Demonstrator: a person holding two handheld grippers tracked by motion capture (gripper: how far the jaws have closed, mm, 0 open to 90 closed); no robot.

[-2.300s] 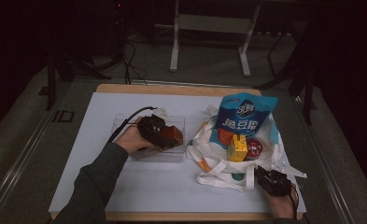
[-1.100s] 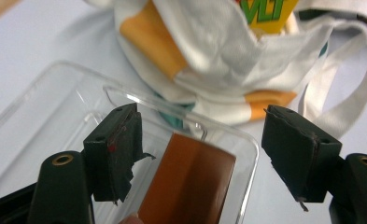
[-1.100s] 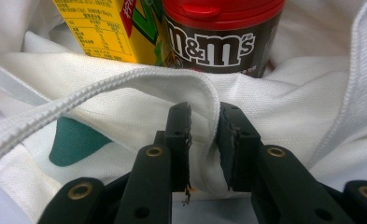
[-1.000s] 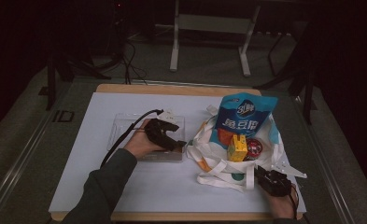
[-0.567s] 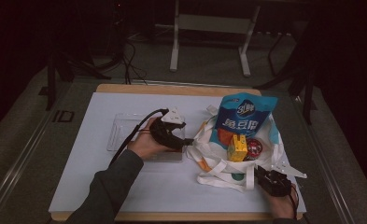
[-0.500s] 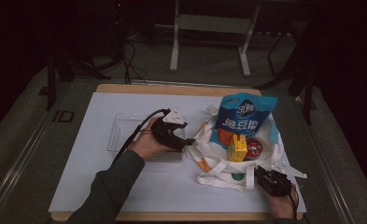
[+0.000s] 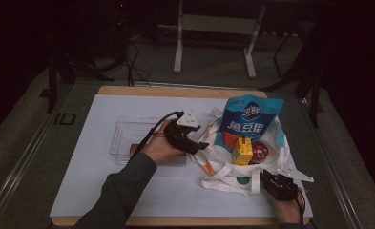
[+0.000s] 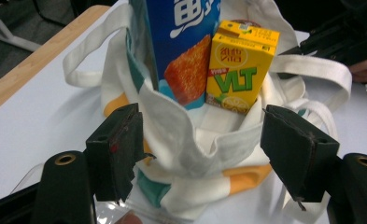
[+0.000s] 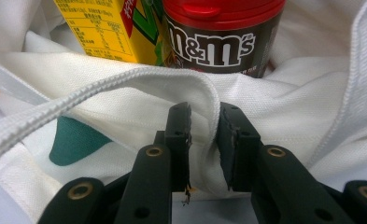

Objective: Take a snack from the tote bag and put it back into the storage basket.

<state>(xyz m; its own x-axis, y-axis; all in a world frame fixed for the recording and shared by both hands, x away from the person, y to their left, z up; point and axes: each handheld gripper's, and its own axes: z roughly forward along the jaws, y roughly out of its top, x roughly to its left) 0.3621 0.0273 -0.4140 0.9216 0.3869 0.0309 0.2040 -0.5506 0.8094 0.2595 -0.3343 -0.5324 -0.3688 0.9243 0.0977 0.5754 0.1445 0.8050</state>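
Note:
A white tote bag [image 7: 223, 167] lies open on the table's right half. It holds a blue snack bag [image 7: 252, 121], a yellow VLT juice box [image 7: 242, 151] and a red-lidded M&M's tub [image 7: 260, 151]. My left gripper [image 7: 200, 145] is at the bag's left side and stands open. In the left gripper view its jaws [image 8: 204, 158] straddle the bag's rim [image 8: 190, 140] without pressing it, below the juice box [image 8: 239, 65]. My right gripper [image 7: 267, 177] is at the bag's near right corner. Its jaws [image 9: 203, 140] are shut on a fold of the bag's cloth [image 9: 209, 100], below the M&M's tub [image 9: 218, 42].
A clear plastic tray [image 7: 128, 131] sits left of the bag, with a brown item [image 7: 171, 160] at its near edge beside my left hand. The white mat [image 7: 80, 181] covers the wooden table [image 7: 175, 90]. The bag's straps [image 7: 295, 171] trail to the right.
My left gripper has moved right from over the tray to the bag's left rim. The right gripper has stayed where it was, shut on the cloth.

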